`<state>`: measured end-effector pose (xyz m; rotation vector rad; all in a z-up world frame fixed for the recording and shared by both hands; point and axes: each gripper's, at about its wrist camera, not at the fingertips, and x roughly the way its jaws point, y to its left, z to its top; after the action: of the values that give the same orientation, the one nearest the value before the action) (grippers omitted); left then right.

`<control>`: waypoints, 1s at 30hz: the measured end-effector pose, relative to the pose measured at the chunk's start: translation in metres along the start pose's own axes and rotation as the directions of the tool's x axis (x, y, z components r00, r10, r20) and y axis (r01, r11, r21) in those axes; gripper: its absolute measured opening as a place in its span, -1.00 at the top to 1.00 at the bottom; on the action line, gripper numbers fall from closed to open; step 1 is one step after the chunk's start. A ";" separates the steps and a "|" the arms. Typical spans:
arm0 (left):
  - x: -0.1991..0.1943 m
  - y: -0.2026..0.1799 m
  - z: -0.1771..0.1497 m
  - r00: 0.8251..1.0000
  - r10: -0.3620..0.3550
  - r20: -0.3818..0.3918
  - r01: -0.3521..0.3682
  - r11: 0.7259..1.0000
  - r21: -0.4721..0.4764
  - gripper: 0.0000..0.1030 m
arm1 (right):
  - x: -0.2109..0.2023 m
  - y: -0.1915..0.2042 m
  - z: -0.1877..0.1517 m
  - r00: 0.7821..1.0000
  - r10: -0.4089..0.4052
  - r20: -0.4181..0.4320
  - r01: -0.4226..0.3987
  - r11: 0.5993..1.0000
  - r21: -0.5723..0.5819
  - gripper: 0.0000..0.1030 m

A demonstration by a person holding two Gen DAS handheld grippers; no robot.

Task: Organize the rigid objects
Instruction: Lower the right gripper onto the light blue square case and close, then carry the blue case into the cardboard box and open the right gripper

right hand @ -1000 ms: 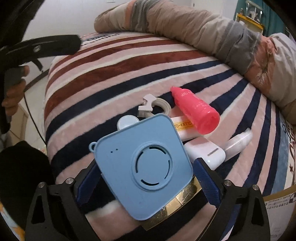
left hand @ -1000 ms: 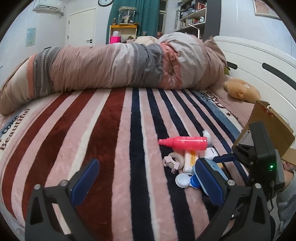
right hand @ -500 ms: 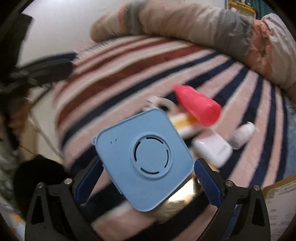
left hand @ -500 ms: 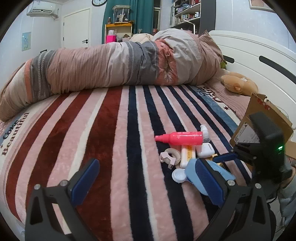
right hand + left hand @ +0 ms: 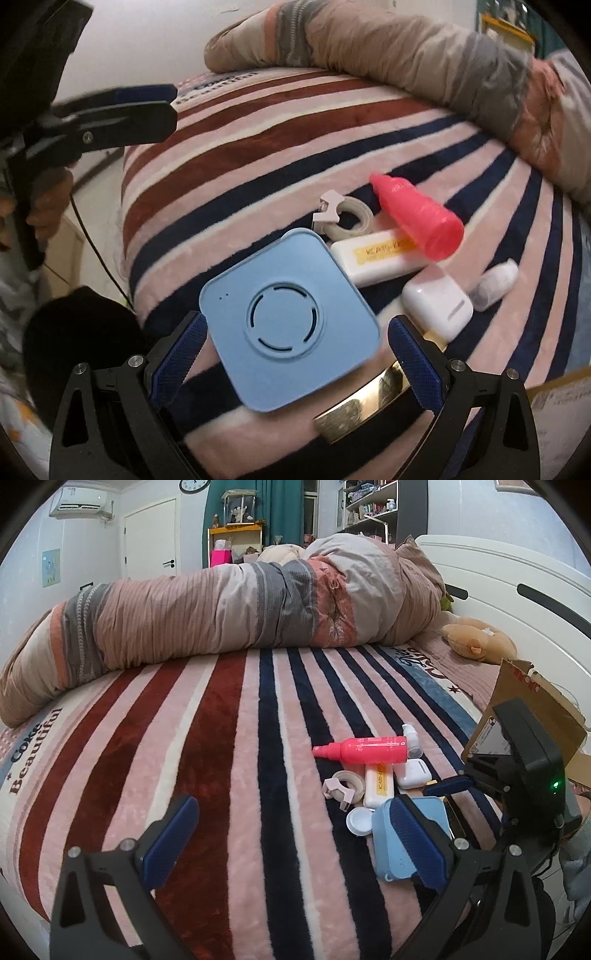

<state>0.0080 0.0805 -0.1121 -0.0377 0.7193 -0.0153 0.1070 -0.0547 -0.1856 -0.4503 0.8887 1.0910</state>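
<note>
right tongs (image 5: 295,354) spread around a smooth, rounded-square blue speaker (image 5: 290,328) above the plush striped bed (image 5: 221,738); left tongs (image 5: 295,834) spread, holding nothing.

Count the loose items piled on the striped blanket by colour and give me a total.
Pink: 1, the pink bottle
Blue: 1, the blue square device
White or off-white: 5, the tape roll, white box with yellow label, earbud case, small white bottle, white cap
Black and gold: 1, the black and gold case
Total: 8
</note>
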 end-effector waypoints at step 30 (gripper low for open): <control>-0.055 -0.090 0.088 0.788 -0.614 -0.038 0.615 0.784 0.080 -0.11 | -0.170 0.058 0.009 0.837 -0.273 0.474 0.296 0.955 0.028 -0.71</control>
<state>0.0245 -0.0057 -0.0063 -0.1886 0.6893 -0.6821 0.0284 -0.1207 -0.0376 -0.3186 0.3463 0.8890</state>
